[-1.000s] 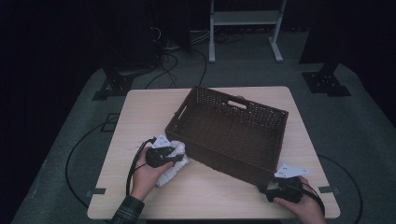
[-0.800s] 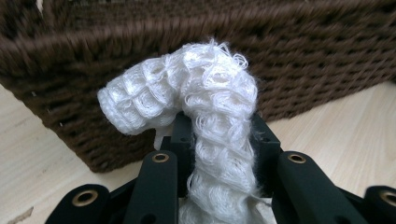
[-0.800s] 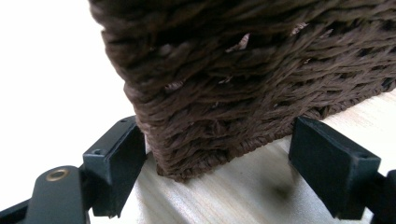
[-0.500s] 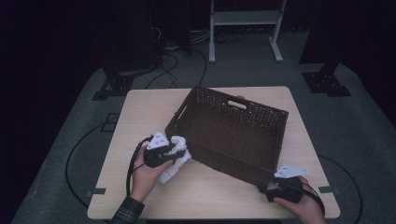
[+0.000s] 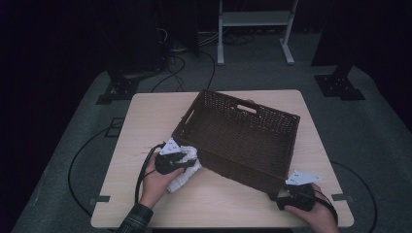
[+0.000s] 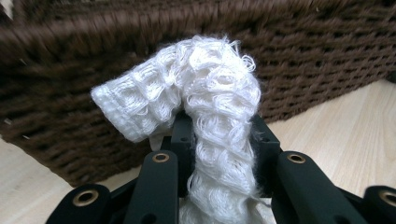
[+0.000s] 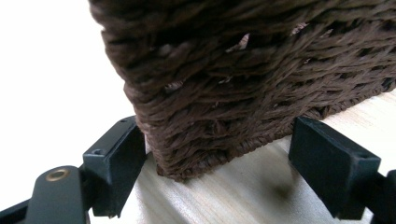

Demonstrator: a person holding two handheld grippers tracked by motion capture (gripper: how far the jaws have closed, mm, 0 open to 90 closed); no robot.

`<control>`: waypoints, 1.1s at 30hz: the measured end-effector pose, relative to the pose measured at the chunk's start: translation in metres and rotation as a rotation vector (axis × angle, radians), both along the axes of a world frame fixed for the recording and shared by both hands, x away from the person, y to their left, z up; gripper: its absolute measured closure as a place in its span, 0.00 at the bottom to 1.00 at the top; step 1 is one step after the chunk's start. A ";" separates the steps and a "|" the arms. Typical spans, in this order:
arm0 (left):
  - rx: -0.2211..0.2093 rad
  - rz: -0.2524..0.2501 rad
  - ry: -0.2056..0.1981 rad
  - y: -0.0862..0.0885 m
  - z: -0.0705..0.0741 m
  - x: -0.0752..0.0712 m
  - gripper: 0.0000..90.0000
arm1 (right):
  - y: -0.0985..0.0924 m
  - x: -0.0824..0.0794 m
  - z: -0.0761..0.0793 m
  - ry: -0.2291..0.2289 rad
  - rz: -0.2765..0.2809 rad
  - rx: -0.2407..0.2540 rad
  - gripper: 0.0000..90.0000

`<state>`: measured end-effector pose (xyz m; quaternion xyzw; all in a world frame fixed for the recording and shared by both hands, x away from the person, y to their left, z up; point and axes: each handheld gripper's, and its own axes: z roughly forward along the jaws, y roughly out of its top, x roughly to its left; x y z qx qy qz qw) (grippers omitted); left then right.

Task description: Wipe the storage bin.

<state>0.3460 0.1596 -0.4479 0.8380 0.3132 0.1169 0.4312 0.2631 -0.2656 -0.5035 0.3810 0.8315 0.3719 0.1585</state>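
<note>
Left gripper (image 5: 180, 161) clamped on a white waffle-weave cloth (image 6: 205, 98), just outside the near-left wall of the brown wicker basket (image 5: 272, 121) — at about seven o'clock from the basket's middle in the high view. Cloth pinched in a bunch, a folded end flopping over above the pads, more of it hanging below the hand toward the wooden table (image 5: 145, 116). Right gripper (image 7: 233, 163) spread wide at the basket's near corner, around five o'clock, one jaw near touching the weave, the other well apart — bracing at most, not gripping.

Likely trouble: trailing cloth snagging on the rough rim during the lift over the wall, dragging part of it back outside. A low carry could also shove the light basket toward one o'clock, with the right jaws too loose to stop it. A bunched grip may shed a fold mid-lift — half in, half draped on the rim.
</note>
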 end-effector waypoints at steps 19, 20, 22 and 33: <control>0.092 -0.018 0.080 -0.006 -0.027 0.007 0.75 | 0.000 0.000 0.000 0.000 0.000 0.000 0.20; 0.099 -0.019 0.086 -0.006 -0.027 0.008 0.74 | 0.000 0.000 0.000 0.000 0.000 0.000 0.20; 0.105 -0.013 0.091 -0.007 -0.029 0.008 0.73 | 0.000 0.000 0.000 0.000 0.000 0.000 0.20; 0.122 -0.004 0.086 -0.009 -0.026 0.006 0.77 | 0.000 0.000 0.000 0.000 0.000 0.000 0.20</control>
